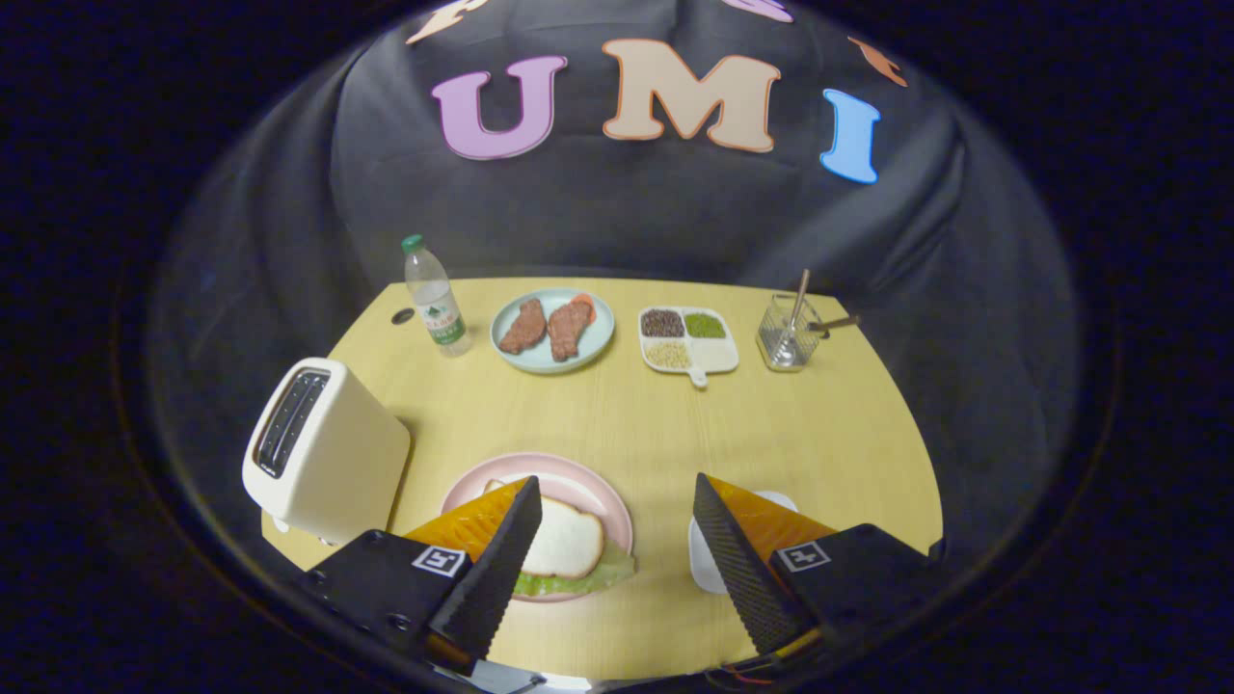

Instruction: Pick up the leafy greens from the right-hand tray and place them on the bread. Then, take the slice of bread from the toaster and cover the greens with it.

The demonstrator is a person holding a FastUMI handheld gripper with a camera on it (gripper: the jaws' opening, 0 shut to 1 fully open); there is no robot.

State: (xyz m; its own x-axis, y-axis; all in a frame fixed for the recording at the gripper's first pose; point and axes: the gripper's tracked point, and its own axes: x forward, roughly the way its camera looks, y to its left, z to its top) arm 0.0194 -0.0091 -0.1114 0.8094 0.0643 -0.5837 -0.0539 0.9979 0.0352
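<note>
Gripper view: we're hovering the gripper (617,540) wide open and empty, bread slice (564,540) already covering the lettuce (588,578) on the pink plate (578,477), so we're judging only retreat is left.

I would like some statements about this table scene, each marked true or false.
1. A bread slice lies on green leaves on the pink plate. True.
2. The tongs grip the bread. False: the fingers are open and hold nothing.
3. The toaster stands beside the pink plate. True.
4. The bottle lies on its side. False: it stands upright.
5. The blue plate holds beans. False: it holds meat pieces.
</note>
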